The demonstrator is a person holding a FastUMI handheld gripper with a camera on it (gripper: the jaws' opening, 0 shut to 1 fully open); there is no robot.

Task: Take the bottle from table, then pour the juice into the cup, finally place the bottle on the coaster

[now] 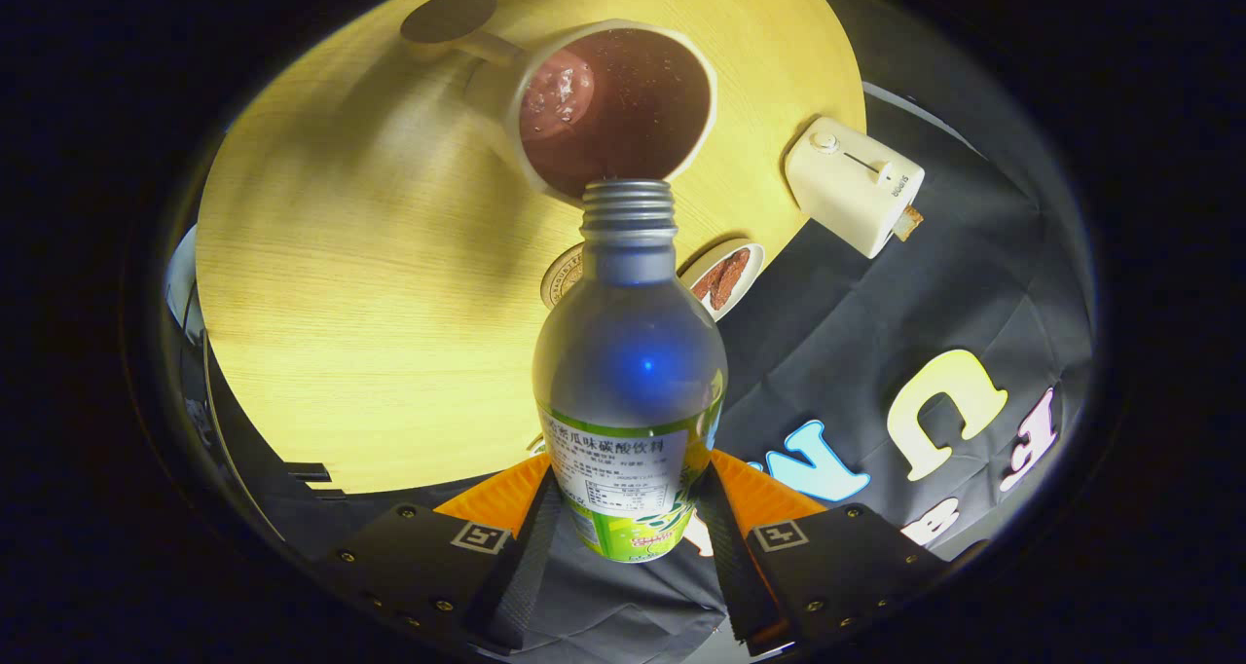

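Two fingers of my claw point(631, 508) press on the labelled lower body of the bottle point(630, 352), one on each side, so the claw is clamped on the bottle and the bottle lies between the fingers, pointing straight ahead of them. Its open threaded neck sits just at the near rim of the cup point(613, 109), which stands beyond the fingertips on the desk point(341, 304). The cup already holds dark, bubbly juice, and the bottle looks clear through its upper body, so I judge the pour to be at its end or close to it.

To do this step well I keep the neck over the cup's opening, not over the rim, and I hold the tilt steady until the last drops fall inside. I lift the neck slowly when I right the bottle, so nothing dribbles down the threads onto the desk. I do not loosen the grip, since the bottle hangs from the label zone alone and could slip.

A round disc that I take for the coaster point(563, 275) peeks out just behind the bottle's shoulder, on the near side of the cup, beside a small dish point(728, 276) of brown pieces. A toaster point(852, 182) stands off to the right of the fingers. I should carry the bottle upright to that disc and clear the dish
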